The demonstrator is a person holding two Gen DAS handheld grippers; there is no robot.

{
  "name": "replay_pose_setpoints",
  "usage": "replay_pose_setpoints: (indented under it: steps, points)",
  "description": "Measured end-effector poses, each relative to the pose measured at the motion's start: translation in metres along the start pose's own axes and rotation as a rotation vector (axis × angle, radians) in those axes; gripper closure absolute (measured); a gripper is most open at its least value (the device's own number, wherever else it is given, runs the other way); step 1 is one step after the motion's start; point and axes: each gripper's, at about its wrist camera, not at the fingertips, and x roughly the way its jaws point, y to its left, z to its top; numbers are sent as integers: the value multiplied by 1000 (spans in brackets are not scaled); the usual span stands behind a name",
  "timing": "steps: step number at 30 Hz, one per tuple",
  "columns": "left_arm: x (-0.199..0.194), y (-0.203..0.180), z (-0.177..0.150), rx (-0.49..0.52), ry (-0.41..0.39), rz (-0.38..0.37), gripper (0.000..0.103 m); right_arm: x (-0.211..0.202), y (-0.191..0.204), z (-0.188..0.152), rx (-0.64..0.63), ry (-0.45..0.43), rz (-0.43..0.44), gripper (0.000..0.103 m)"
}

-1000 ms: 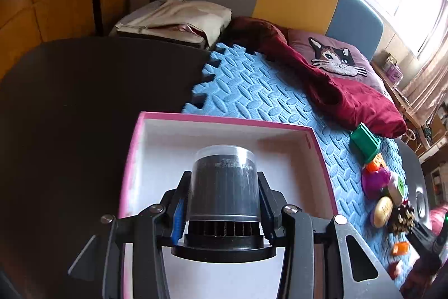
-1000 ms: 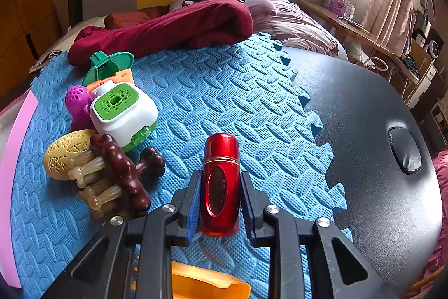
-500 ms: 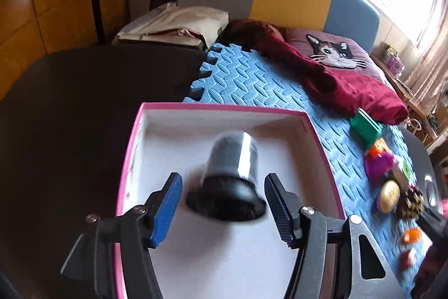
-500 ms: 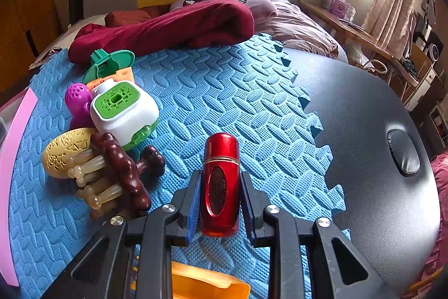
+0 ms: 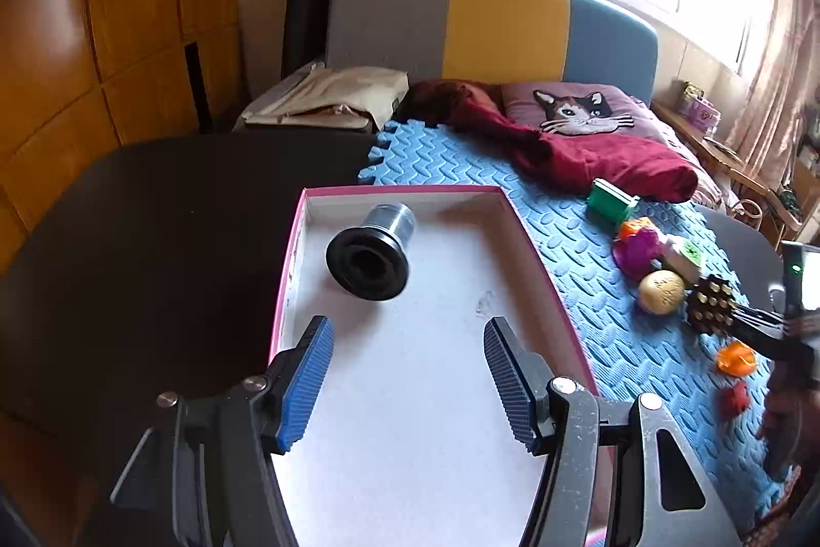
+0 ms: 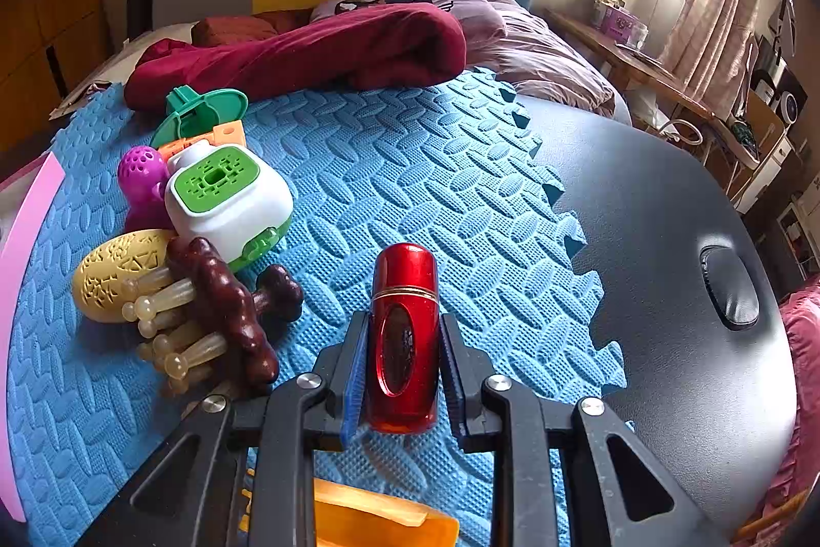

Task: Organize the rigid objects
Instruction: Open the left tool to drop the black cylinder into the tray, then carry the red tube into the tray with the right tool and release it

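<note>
A black cylinder with a clear cap (image 5: 369, 249) lies on its side in the far left part of a white box with a pink rim (image 5: 405, 189). My left gripper (image 5: 407, 331) hovers over the box on the near side of the cylinder, open, with nothing between its blue pads. My right gripper (image 6: 403, 326) is shut on a shiny red cylinder (image 6: 405, 306), held upright over the blue foam mat (image 6: 410, 188). To the left of it lies a heap of toys: a white and green box (image 6: 230, 198), a purple toy (image 6: 141, 173), a yellow oval (image 6: 110, 275) and a brown chew bone (image 6: 225, 306).
A green funnel-like piece (image 6: 205, 111) and an orange block (image 6: 225, 134) lie behind the heap. A dark red cloth (image 6: 307, 49) sprawls along the mat's far edge. An orange object (image 6: 379, 521) sits below the right gripper. The mat rests on a black table (image 6: 666, 239).
My left gripper has let go of the black cylinder and drawn back and up. The cylinder now lies on its side in the box. The right gripper has kept still with the red cylinder.
</note>
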Motion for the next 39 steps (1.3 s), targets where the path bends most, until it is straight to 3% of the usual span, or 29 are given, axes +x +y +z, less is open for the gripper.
replay_pose_setpoints:
  steps: [11, 29, 39]
  points:
    - [-28, -6, -15, 11, -12, -6, 41, -1, 2, 0, -5, -3, -11, 78]
    - [-33, 8, -31, -11, 6, 36, 41, -1, -7, 2, 58, 17, 15, 78]
    - [-33, 11, -33, -16, 11, 49, 41, -20, -17, 8, 118, -65, 33, 78]
